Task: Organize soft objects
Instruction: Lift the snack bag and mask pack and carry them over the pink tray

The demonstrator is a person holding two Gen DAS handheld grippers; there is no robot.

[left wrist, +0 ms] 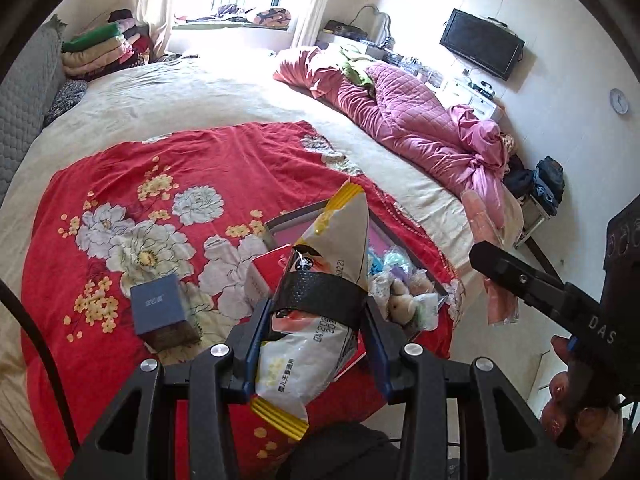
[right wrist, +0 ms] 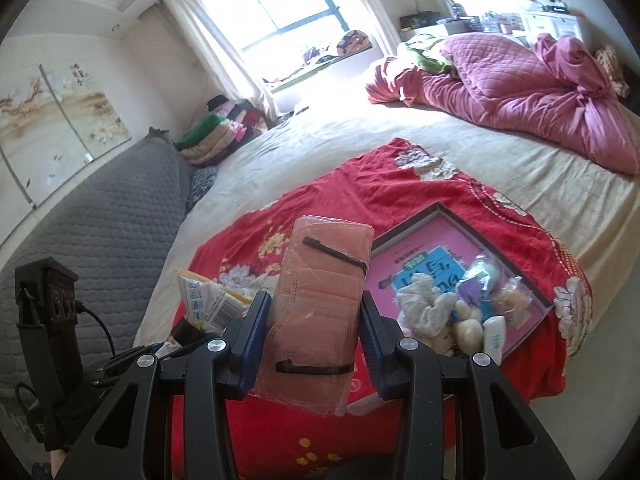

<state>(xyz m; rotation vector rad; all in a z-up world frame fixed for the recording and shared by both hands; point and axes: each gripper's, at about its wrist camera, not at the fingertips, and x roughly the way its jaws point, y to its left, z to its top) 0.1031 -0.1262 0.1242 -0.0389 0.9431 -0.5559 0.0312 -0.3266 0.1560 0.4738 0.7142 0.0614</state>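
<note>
Left wrist, crinkled white snack bag (left wrist: 316, 292), yellow ends, clamped.

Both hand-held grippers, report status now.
Left hand-held gripper shut on white snack packet. Right hand-held gripper shut on pink wrapped pack. Both above red floral cloth. Tray of soft items ahead, path clear.

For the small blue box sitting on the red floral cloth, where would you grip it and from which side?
Grip the blue box across two opposite upright side walls, coming down from above. It stands upright on the red cloth with flat, parallel faces and open cloth on its left and far sides. Whether the jaws span it is uncertain.
</note>
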